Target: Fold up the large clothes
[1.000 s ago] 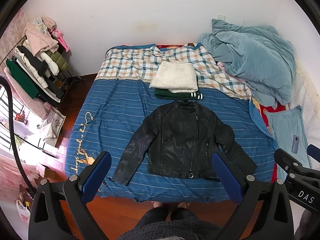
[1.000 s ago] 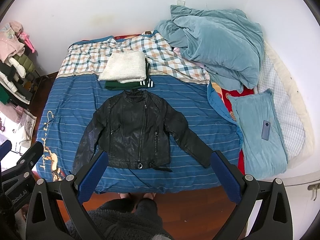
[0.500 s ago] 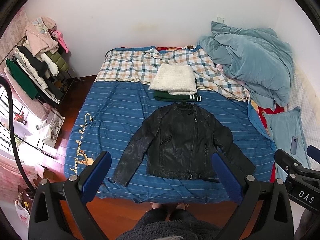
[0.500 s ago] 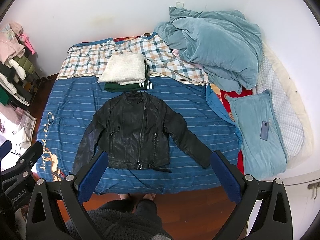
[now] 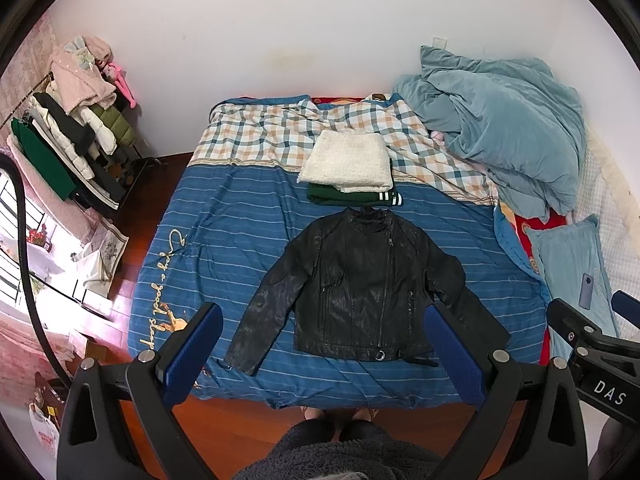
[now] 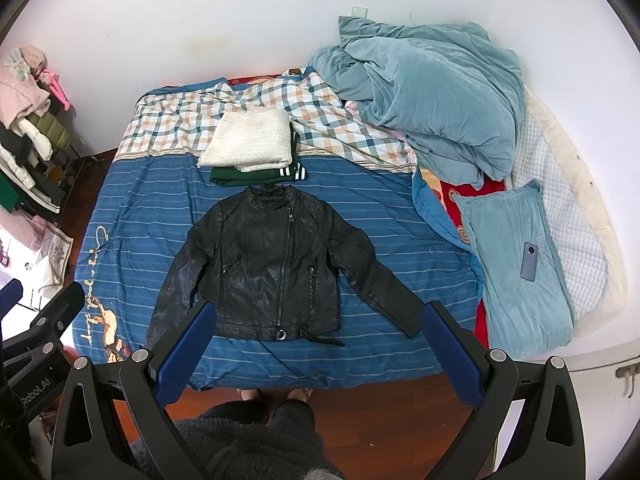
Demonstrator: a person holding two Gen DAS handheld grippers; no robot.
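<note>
Near the foot edge of the bed (image 5: 224, 240), on the blue striped cover, the black leather jacket (image 5: 360, 280) lies flat and front up, zipped, its collar pointing toward the head of the bed and its hem toward the person standing at the foot edge. Its long axis runs straight away from both tools, with the sleeves splayed out toward the two side edges. The left hand-held gripper (image 5: 324, 348) hangs above the foot edge with its blue pads spread wide and nothing between them; the right hand-held gripper (image 6: 320, 344) is the same, wide apart and empty. Neither touches the jacket. In the left view the hem sits between the pads, so each tool looks about equally near; the left sleeve falls to the left one, the right sleeve to the right. Beyond the collar sits a stack of folded clothes (image 5: 348, 164).
</note>
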